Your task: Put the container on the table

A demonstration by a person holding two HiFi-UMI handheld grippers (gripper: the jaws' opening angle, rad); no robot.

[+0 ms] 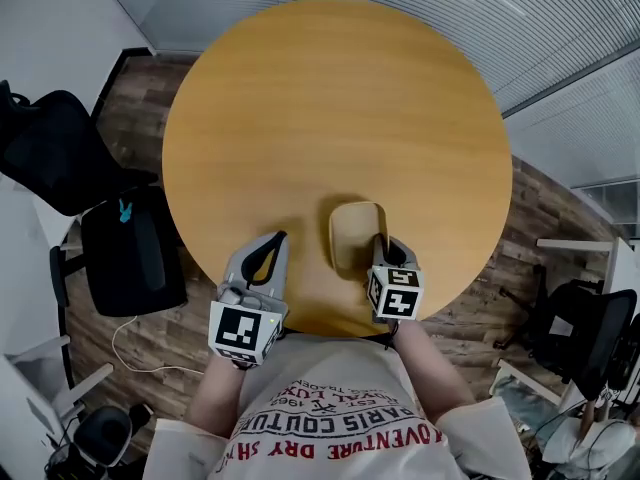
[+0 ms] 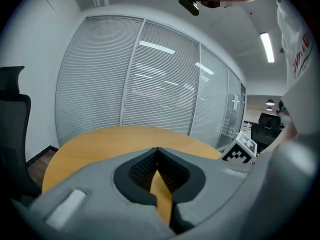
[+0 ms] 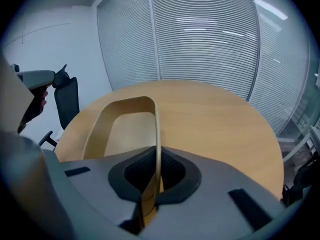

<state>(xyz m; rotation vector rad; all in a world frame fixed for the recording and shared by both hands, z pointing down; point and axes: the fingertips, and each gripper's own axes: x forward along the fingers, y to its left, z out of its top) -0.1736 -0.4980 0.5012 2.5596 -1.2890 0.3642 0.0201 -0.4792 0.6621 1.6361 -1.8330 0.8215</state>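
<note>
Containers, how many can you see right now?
1. The container is at the near part of the table, its side wall clamped in the right gripper. No other shows.

Both forearms stick out fwd from the chest, side by side, a bit apart. L arm carries the L tongs [image 1: 279, 240] nearly level, tips pointing away from the body. The two jaws meet at the tips w/ nothing btwn them. R arm carries the R tongs [image 1: 381, 243], tipped more downward. Its jaws are pressed together on the thin side wall of the container [image 1: 352, 230] — a tight pinch. Each marker cube sits at the back end, close to the wrist.
</note>
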